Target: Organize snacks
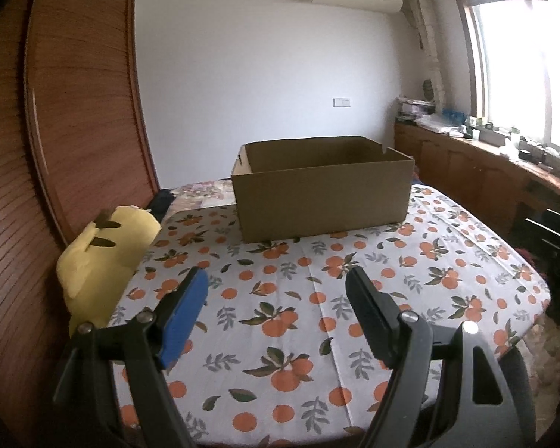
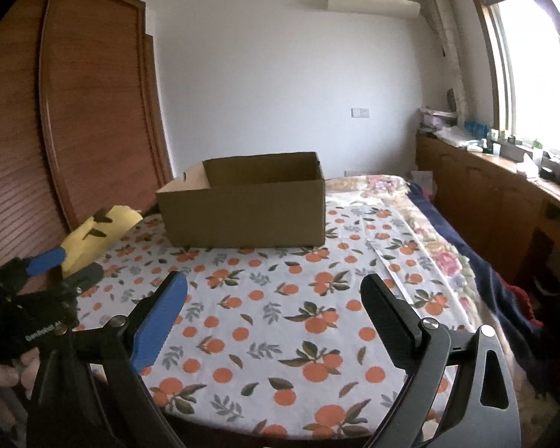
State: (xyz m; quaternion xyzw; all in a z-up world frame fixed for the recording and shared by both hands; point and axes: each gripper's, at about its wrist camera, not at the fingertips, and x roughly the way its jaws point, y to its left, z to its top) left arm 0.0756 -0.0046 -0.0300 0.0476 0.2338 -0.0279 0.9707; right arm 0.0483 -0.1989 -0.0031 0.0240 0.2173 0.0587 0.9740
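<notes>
White walls, a louvred wooden wardrobe [image 1: 74, 104] at the left of the frame and a bright window [image 1: 522, 56] at the right surround a round bench [image 1: 354, 298] covered in a cloth printed with oranges. An open cardboard box [image 1: 323, 190] sits on the bench's far side, upper centre in the left wrist view and left of centre in the right wrist view [image 2: 242, 201]. What lies inside it is hidden by its walls. No snacks can be made out on the cloth. A yellow plush [image 1: 104, 254] leans off the bench's left edge, beside the wardrobe. The left gripper [image 1: 276, 280] hangs over the near cloth, well short of the box, its jaws spread with nothing between them. The right gripper [image 2: 274, 289] is likewise spread wide and empty above the cloth. In the right wrist view the left gripper shows at the left edge [image 2: 67, 265], in front of the plush.
</notes>
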